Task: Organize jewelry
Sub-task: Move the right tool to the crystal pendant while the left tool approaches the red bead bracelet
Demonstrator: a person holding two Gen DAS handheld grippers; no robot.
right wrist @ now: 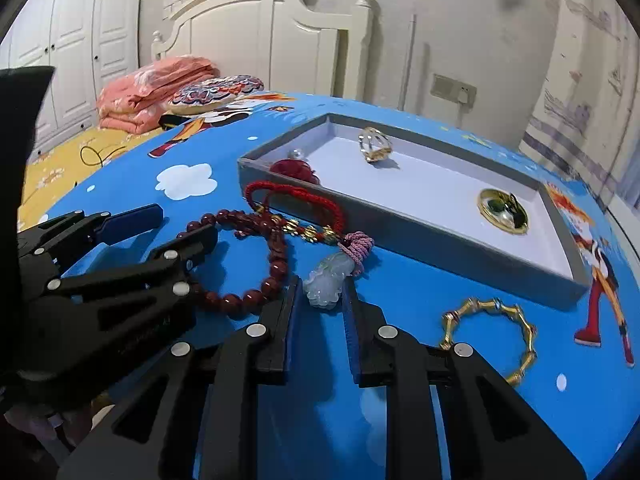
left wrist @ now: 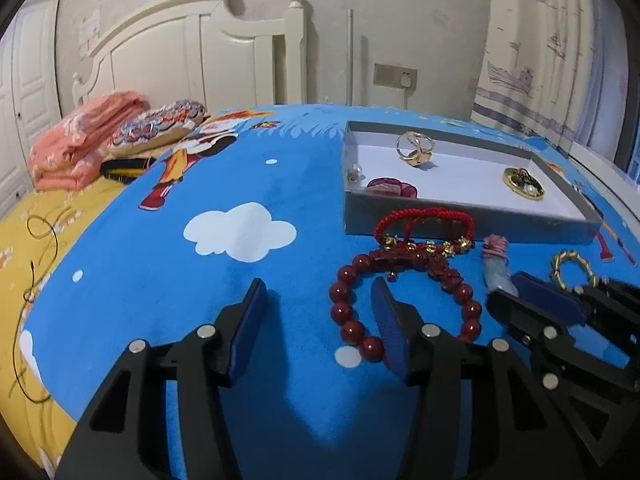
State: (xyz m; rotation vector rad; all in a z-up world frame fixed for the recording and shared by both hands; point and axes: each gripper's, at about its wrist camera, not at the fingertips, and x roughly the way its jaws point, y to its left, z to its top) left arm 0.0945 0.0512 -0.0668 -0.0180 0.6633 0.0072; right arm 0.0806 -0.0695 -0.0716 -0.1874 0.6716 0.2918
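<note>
On the bed (left wrist: 280, 184), under a blue cartoon-print sheet, folded pink bedding (left wrist: 80, 140) lies at the far left beside a patterned pillow (left wrist: 156, 126). The left gripper (left wrist: 320, 320) sits low over the sheet with its fingers spread wide; the right-hand finger rests inside the loop of the dark red bead bracelet (left wrist: 348, 320), nothing pinched. Just beyond the beads lies a red cord bracelet (left wrist: 424, 220) with gold charms, touching the near wall of the grey tray (left wrist: 440, 224). To the right, the right gripper (right wrist: 318, 312) has its fingers partly closed either side of the pale jade pendant (right wrist: 330, 278), whose pink cord knot touches the red cord; whether the pads touch the pendant cannot be told. The tray holds a red flower piece, a gold ring (right wrist: 375, 145) and a gold oval brooch (right wrist: 503, 211). A gold bangle (right wrist: 492, 336) lies on the sheet at far right, outside the tray.
</note>
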